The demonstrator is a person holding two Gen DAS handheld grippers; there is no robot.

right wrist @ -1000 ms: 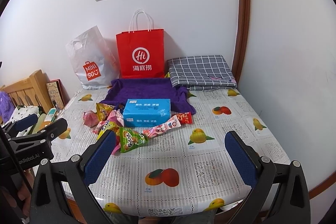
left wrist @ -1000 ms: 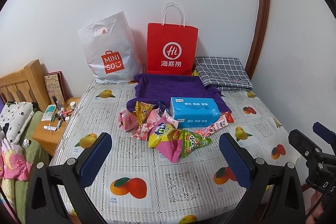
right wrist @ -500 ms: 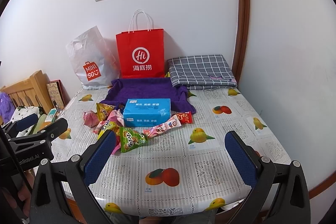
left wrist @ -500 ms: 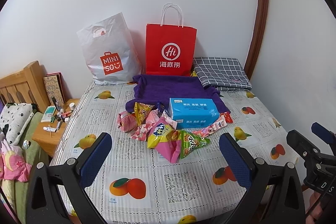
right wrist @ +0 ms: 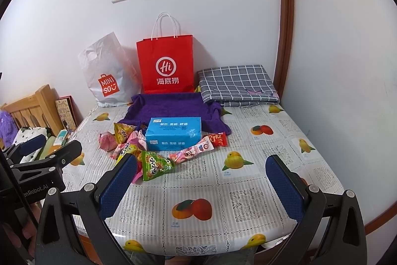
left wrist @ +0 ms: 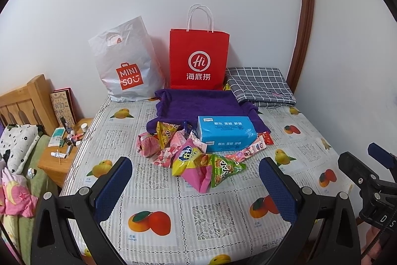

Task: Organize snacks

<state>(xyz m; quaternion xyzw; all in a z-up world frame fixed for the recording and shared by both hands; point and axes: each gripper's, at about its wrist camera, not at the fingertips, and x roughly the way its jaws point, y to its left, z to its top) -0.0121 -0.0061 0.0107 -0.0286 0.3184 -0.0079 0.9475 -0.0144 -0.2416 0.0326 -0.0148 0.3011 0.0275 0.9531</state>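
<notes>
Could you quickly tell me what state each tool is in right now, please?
Left tool: open, holding nothing, short of the snack pile.
Right tool: open, holding nothing.

Mid-frame, snacks [left wrist: 191, 155] lie on the table [left wrist: 211, 215], left of and before the box [left wrist: 227, 133]. Behind the box lies the towel [left wrist: 198, 106]; two bags [left wrist: 198, 58] stand behind it, folded cloth [left wrist: 260, 86] at right.
</notes>
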